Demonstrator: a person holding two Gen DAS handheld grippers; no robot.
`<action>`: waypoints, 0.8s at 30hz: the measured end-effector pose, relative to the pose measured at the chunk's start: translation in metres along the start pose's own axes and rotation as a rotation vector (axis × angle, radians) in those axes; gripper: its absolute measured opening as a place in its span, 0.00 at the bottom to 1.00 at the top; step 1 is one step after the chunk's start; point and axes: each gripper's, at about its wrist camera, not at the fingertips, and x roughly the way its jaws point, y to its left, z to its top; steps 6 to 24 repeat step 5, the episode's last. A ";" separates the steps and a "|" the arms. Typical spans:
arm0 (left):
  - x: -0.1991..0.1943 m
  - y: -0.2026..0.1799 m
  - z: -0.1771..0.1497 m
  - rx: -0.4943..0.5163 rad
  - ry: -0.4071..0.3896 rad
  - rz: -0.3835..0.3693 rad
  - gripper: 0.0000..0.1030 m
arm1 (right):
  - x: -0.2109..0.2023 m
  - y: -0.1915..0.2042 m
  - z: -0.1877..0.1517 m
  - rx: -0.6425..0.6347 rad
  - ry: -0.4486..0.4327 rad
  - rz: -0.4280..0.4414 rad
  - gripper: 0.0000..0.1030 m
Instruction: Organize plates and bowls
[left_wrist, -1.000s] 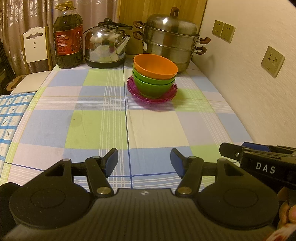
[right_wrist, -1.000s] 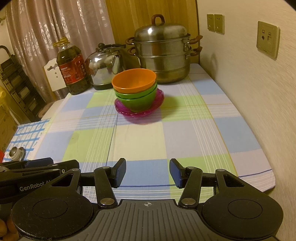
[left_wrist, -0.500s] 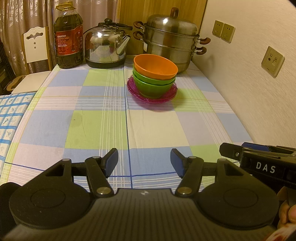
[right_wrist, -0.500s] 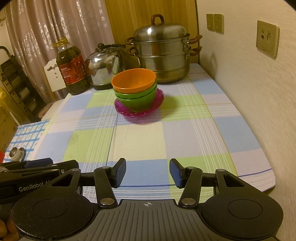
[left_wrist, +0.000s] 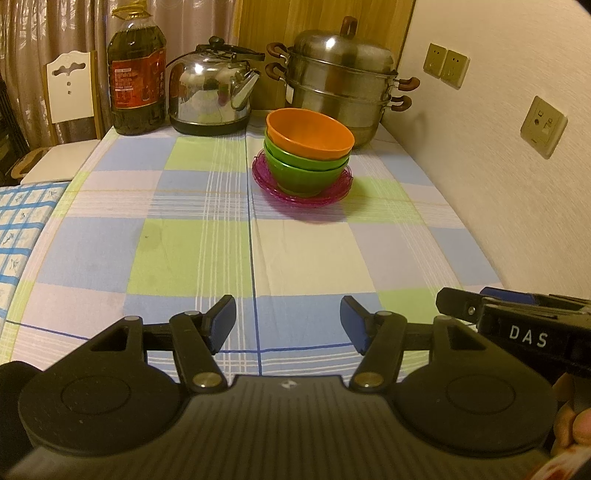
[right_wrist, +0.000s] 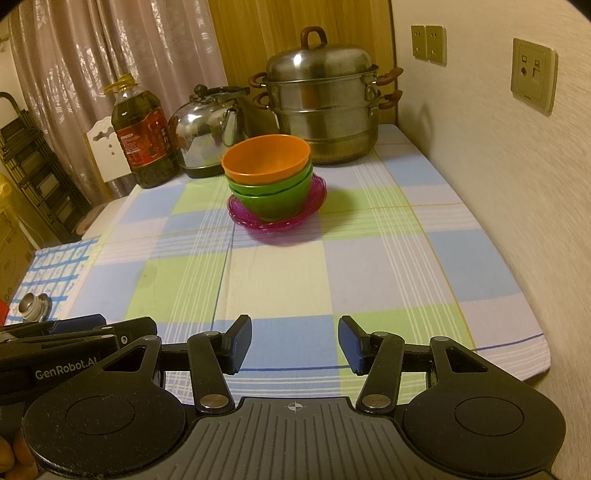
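Both jaws gape, left gripper (left_wrist: 288, 325) and right gripper (right_wrist: 294, 341) empty over checked cloth (left_wrist: 207, 254). Ahead, smooth orange bowl (left_wrist: 308, 134) nests in two green bowls (left_wrist: 301, 173) on a ribbed magenta plate (left_wrist: 269, 188).

Orange bowl (left_wrist: 309, 133) tops green bowls (left_wrist: 303, 173) on a pink plate (left_wrist: 302, 184).

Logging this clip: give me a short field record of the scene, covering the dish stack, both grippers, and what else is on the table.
stack: orange bowl nested in green bowls, on a pink plate
stack location: far half of the checked tablecloth
left gripper: open, empty, near table edge
right gripper: open, empty, near table edge
behind stack: steel steamer pot, kettle, oil bottle
contact with dishes: none
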 end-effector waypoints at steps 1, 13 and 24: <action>0.000 0.000 -0.001 0.004 -0.005 -0.001 0.58 | 0.000 0.000 0.000 0.001 0.001 0.000 0.51; 0.000 0.001 -0.003 0.001 -0.012 -0.006 0.58 | 0.000 0.000 0.000 0.000 -0.001 -0.001 0.51; 0.000 0.001 -0.003 0.001 -0.012 -0.006 0.58 | 0.000 0.000 0.000 0.000 -0.001 -0.001 0.51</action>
